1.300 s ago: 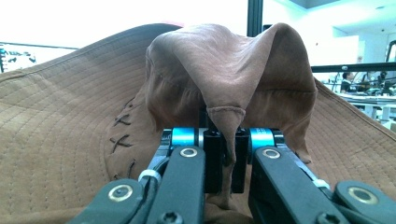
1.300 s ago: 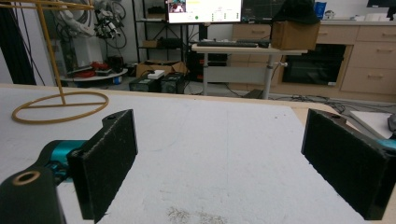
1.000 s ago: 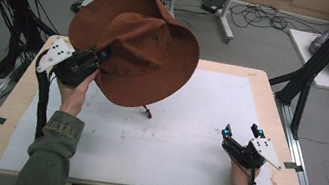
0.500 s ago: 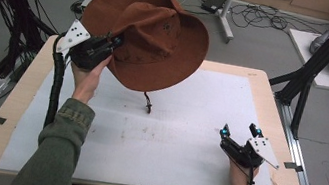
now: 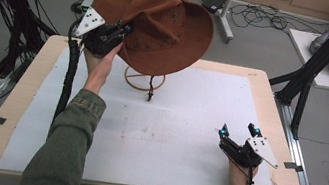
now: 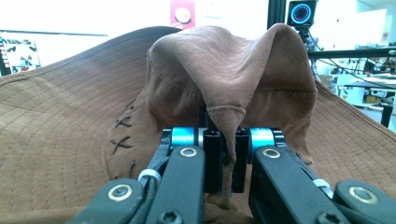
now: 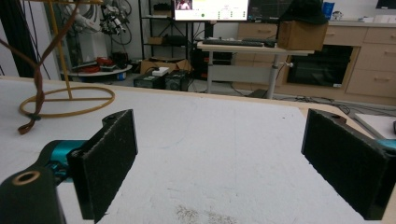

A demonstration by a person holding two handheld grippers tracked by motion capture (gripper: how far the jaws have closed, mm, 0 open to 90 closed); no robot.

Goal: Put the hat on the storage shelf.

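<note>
At the near edge of the bench (image 5: 22, 114), a pale wooden top covered by a white mat, two green sleeves enter the high view and are cut off by the bottom of the picture. The right hand-held gripper (image 5: 238, 133) rests low over the mat near the right front corner. Its two black padded jaws stand wide apart with nothing between them, and in the right gripper view (image 7: 219, 158) only bare white mat lies in the gap.

Farther back on the left, the left hand-held gripper (image 5: 120, 33) is raised above the bench. Its jaws are pressed together on a fold of a wide-brimmed brown fabric hat (image 5: 162, 31), which hangs in the air over the far left part of the bench. In the left gripper view (image 6: 223, 161) the pinched fold of the hat (image 6: 224, 70) stands up between the jaws.

Under the hat, a thin yellow wire stand with a ring base (image 5: 143, 80) sits on the mat; its upper part is hidden by the brim. A dark cord (image 5: 151, 90) dangles from the hat toward the mat.
</note>
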